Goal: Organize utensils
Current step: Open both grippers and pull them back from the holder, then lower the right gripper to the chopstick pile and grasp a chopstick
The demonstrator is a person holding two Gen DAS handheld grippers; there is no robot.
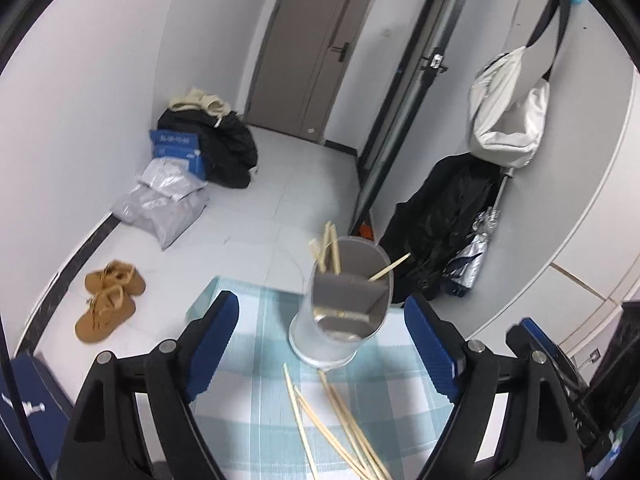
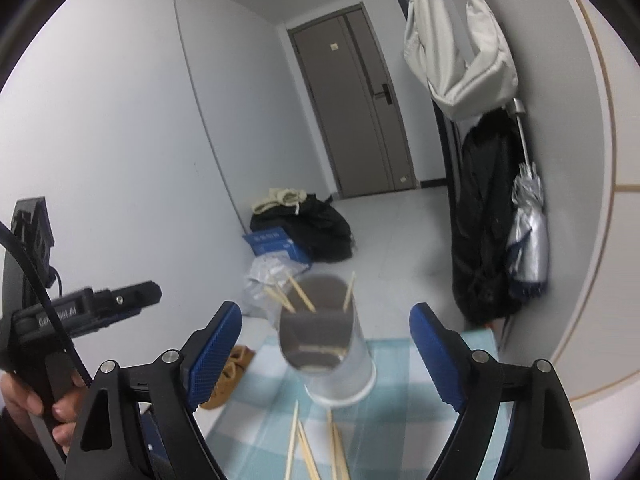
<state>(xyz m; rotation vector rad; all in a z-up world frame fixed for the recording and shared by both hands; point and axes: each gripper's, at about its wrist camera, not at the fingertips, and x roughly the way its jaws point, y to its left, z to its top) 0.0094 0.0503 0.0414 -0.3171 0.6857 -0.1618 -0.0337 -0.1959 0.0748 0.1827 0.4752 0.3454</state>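
Our left gripper (image 1: 322, 344) holds its blue ribbed fingers (image 1: 214, 344) wide apart, nothing between the pads; our right gripper (image 2: 326, 354) stands equally spread and empty. Ahead of both, on the tabletop (image 1: 248, 412) with its pale blue checked cloth, stands the utensil holder (image 1: 344, 308), a grey, translucent cylinder split by inner dividers. A few chopsticks (image 1: 328, 250) lean in its far compartments, slim, pale wood. More loose chopsticks (image 1: 340, 420) lie crossed on the cloth just before the holder. The left view shows the dividers plainly and tan shoes (image 1: 108, 300) on the floor; the right view blurs the holder but shows a hand (image 2: 24, 408) gripping the left gripper's handle.
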